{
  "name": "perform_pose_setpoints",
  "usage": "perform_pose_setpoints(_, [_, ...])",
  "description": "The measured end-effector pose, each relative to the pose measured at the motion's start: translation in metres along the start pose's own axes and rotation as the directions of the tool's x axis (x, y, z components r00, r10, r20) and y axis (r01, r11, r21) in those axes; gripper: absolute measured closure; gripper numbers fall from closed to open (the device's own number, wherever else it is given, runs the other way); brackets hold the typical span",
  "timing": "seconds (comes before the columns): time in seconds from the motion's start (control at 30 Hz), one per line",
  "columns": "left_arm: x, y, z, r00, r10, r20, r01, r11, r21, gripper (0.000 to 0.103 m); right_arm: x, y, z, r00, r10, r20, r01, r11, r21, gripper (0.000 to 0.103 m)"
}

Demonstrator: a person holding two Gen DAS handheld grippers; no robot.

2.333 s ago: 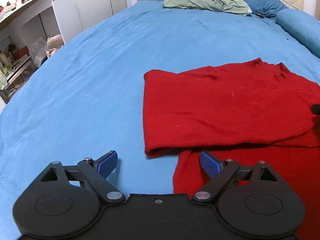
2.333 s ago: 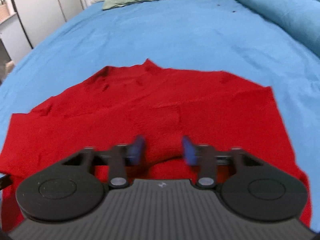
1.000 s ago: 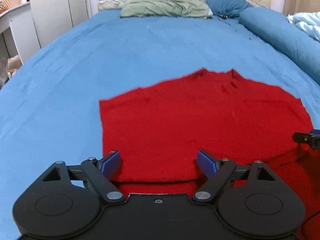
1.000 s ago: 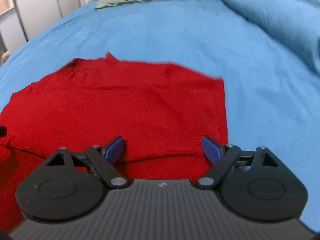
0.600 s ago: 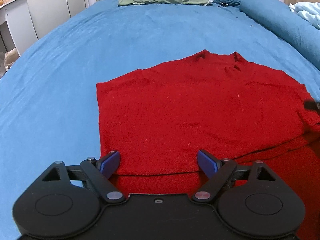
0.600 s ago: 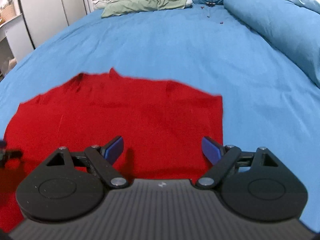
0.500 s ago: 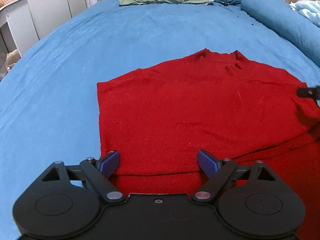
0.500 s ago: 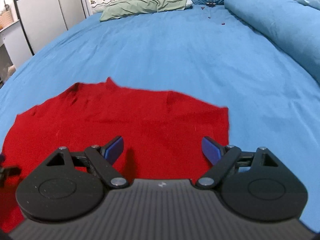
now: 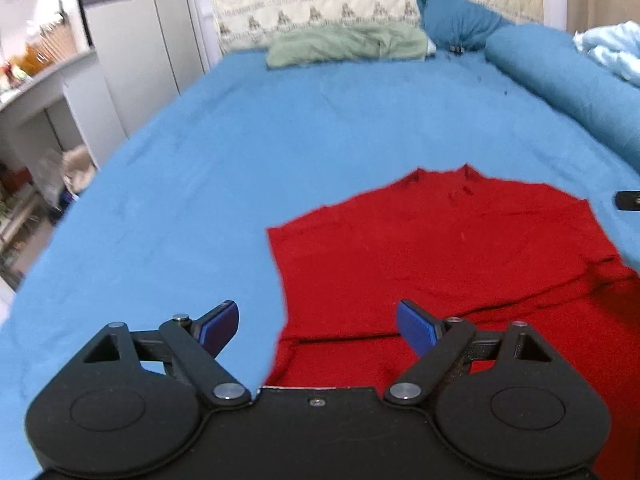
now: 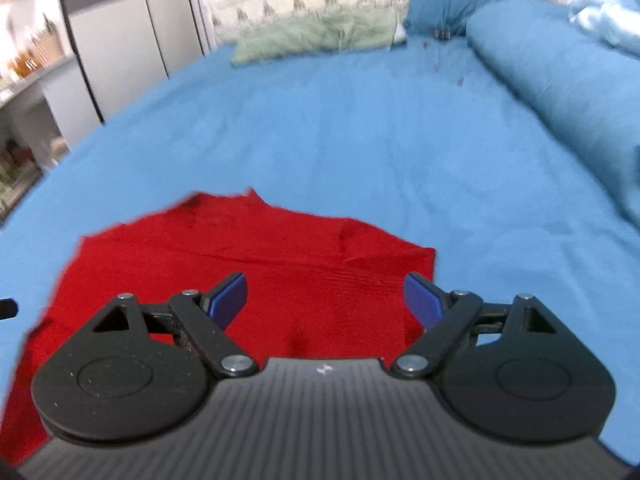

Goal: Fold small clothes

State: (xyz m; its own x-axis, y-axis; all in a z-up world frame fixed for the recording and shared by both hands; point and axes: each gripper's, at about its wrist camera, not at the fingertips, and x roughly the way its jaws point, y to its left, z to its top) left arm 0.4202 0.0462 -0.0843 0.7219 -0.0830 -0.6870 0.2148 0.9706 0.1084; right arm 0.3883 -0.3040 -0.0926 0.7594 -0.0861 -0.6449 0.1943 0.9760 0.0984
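Note:
A red knit garment [image 9: 460,252] lies flat on the blue bedsheet [image 9: 280,152], with one layer folded over another; its near fold edge runs just ahead of my fingers. My left gripper [image 9: 318,330] is open and empty above the garment's near left corner. In the right wrist view the same garment [image 10: 240,256] lies under my right gripper [image 10: 326,300], which is open and empty above its near right part. A tip of the right gripper shows at the right edge of the left wrist view [image 9: 628,200].
A green pillow [image 9: 344,44] and a blue pillow [image 9: 456,20] lie at the headboard. A blue bolster [image 9: 568,84] runs along the right side. White wardrobe doors [image 9: 132,56] and a shelf with clutter [image 9: 24,80] stand at the left.
Both grippers have lifted and drawn back from the garment, staying open. The left view now sits further left, over the garment's left edge. The garment lies as it was.

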Motion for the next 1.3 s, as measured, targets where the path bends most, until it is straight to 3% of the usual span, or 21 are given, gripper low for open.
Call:
perform_pose_setpoints(0.27, [-0.108,0.030,-0.049,1.000,-0.010,0.013,0.011,0.999,-0.052,0.014,-0.173,0.003,-0.044,0.996,-0.047,0.078,0.048,0.999,-0.005,0.002])
perform_pose_setpoints(0.5, [-0.159,0.029,-0.130,1.000,-0.002,0.017,0.003,0.998,-0.058,0.013,-0.259,-0.003,-0.125,0.997,-0.062,0.051,0.061,0.998,0.022,0.001])
perform_pose_setpoints(0.7, [-0.149,0.019,-0.205,1.000,-0.016,-0.025,0.014,0.995,-0.101,0.014,-0.270,-0.001,-0.224,0.999,-0.045,-0.020,0.045,0.999,0.011,0.002])
perform_pose_setpoints(0.87, [-0.134,0.012,-0.250,0.997,-0.052,-0.053,0.045,0.990,-0.131,0.025,-0.254,0.005,-0.286,0.996,-0.057,-0.076,0.060,0.998,0.035,0.004])
perform_pose_setpoints(1.07, [-0.137,0.008,-0.276,0.998,-0.054,0.027,0.057,0.991,-0.124,0.032,-0.241,0.012,-0.322,0.995,-0.085,-0.056,0.086,0.996,0.014,0.006])
perform_pose_setpoints(1.2, [-0.136,0.007,-0.281,0.998,-0.047,0.038,0.051,0.991,-0.121,0.036,-0.238,0.015,-0.327,0.994,-0.106,-0.026,0.107,0.994,0.022,0.007])
perform_pose_setpoints(1.3, [-0.137,0.007,-0.280,0.998,-0.052,0.035,0.056,0.991,-0.121,0.043,-0.238,0.019,-0.325,0.994,-0.107,-0.018,0.107,0.993,0.039,0.016])
